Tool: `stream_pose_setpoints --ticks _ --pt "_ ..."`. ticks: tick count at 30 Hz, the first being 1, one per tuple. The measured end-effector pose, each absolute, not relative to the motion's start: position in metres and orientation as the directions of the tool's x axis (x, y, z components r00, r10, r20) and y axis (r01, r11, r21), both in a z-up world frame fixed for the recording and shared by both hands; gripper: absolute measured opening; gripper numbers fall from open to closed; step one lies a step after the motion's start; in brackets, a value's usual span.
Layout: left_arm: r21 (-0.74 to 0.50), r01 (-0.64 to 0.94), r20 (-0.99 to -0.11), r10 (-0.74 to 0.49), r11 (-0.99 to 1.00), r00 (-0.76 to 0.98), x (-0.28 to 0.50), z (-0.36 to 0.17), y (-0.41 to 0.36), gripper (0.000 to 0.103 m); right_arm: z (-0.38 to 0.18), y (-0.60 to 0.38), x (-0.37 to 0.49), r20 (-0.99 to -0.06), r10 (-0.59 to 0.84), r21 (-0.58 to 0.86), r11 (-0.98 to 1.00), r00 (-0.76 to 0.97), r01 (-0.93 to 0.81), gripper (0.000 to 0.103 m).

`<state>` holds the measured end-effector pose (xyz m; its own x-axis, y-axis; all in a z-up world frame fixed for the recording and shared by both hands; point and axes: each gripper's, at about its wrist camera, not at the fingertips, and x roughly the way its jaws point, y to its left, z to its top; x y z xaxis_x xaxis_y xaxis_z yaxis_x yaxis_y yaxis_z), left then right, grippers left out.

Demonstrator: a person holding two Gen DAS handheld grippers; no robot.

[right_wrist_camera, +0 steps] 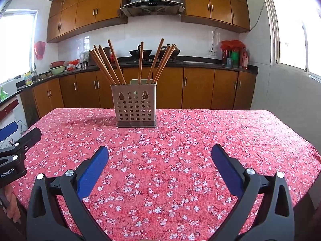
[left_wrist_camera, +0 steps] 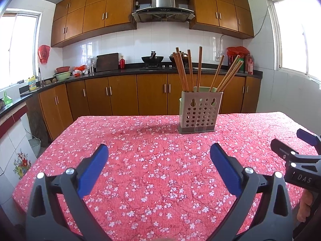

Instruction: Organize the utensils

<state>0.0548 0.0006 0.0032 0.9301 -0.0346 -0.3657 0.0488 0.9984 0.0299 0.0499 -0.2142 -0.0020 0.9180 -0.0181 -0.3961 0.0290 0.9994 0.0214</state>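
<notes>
Kitchen: wooden cabinets, a range hood and a dark countertop (right_wrist_camera: 200,63) are seen across the upper frame behind a table (right_wrist_camera: 220,140) covered in red floral cloth.
Left gripper (left_wrist_camera: 159,150): held low at the lower centre of its view, jaws spread wide, nothing gripped, well apart from the holder.
Holder (right_wrist_camera: 136,105): a perforated caddy is stood upright at centre, toward the table's far edge.
Chopsticks (right_wrist_camera: 140,64): all are seen standing fanned inside the holder; none is seen on the cloth.
Progress: judged finished or nearly so.
Right gripper (right_wrist_camera: 159,151): held level at lower centre, jaws parted, empty.
</notes>
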Motion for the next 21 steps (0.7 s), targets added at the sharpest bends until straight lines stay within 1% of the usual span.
stream_pose_setpoints --ticks 21 --pt "0.031 0.053 -0.369 -0.037 0.998 0.929 0.0554 0.0030 -0.0029 0.099 -0.0026 -0.2190 0.0506 -0.403 -0.009 0.041 0.999 0.915 0.028 0.101"
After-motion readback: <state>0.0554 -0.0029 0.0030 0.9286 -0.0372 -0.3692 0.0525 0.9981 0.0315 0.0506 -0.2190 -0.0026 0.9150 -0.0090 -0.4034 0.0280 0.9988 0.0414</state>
